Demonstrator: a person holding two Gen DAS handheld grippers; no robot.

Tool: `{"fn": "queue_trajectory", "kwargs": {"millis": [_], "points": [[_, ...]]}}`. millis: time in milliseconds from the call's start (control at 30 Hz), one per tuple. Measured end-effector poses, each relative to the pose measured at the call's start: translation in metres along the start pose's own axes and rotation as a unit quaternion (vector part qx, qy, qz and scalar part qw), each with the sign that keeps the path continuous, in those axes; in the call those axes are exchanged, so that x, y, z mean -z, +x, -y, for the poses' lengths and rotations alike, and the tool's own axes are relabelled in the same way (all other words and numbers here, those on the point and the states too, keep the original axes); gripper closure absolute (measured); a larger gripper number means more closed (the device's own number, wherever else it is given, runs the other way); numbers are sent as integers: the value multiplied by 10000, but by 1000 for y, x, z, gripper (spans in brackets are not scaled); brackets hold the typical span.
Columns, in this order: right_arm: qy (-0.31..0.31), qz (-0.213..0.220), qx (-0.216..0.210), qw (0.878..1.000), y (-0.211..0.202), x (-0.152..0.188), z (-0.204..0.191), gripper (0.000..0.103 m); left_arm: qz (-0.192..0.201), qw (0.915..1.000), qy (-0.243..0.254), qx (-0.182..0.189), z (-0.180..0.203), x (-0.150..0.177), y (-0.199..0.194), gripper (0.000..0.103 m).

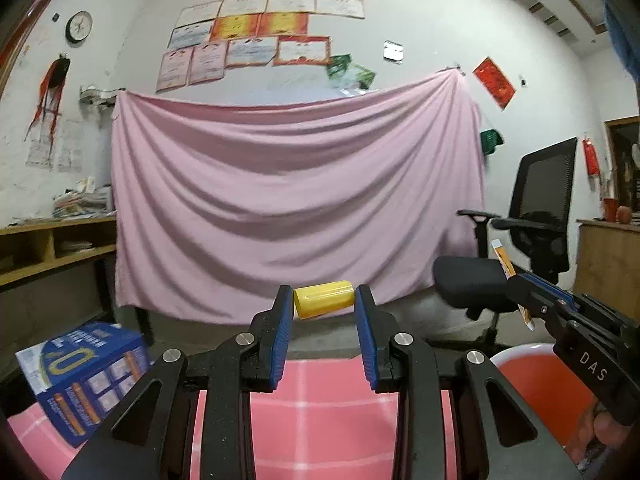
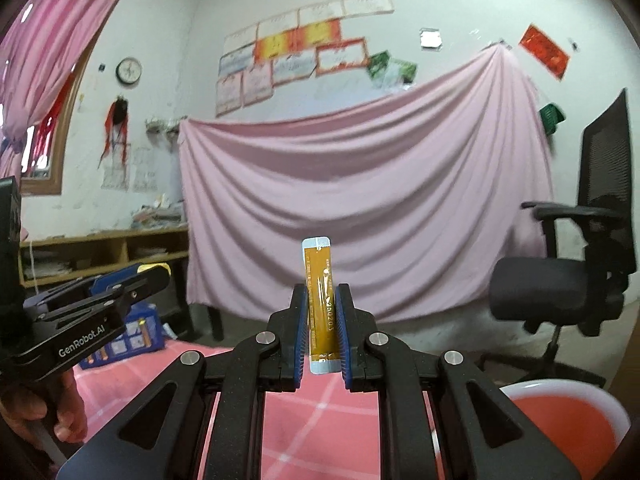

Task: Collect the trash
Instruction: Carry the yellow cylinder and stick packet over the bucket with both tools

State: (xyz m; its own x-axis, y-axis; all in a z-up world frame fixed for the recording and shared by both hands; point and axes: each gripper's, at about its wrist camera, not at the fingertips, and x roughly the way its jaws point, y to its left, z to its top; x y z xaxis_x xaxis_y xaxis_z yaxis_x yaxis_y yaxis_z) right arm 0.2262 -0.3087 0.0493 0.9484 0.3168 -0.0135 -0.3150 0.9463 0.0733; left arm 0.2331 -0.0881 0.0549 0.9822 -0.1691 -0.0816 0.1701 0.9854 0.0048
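Two grippers (image 1: pixel 324 304) (image 2: pixel 322 320), both gripping trash.

Pink checked table (image 1: pixel 320 412), blue box (image 1: pixel 86 376), perhaps tilted

Black tool (image 1: pixel 323 312), blue pads (image 1: pixel 283 332)

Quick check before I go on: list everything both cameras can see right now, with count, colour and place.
roll: 1, yellow, held crosswise in left gripper
sachet: 1, orange, upright in right gripper
bin: 1, red with white rim, lower right
box: 1, blue, on table at left
tablecloth: 1, pink check, under grippers
sheet: 1, pink, hung on back wall
chair: 1, black, right
shelf: 1, wooden, left wall
clock: 1, dark rim, upper left wall
certificates: several, on wall
left gripper: black, blue fingers
right gripper: black, blue fingers
hand: 1, holding left gripper
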Motion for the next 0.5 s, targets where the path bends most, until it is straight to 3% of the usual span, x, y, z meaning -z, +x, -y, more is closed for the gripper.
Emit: {"fn": "queue_trajectory", "kwargs": {"millis": [267, 500], "points": [[169, 384, 467, 9980, -35, -12, 39, 91, 212, 9987, 223, 394, 52, -19, 0, 76], [368, 351, 880, 9948, -55, -4, 74, 91, 240, 9953, 384, 856, 104, -26, 1, 76]]}}
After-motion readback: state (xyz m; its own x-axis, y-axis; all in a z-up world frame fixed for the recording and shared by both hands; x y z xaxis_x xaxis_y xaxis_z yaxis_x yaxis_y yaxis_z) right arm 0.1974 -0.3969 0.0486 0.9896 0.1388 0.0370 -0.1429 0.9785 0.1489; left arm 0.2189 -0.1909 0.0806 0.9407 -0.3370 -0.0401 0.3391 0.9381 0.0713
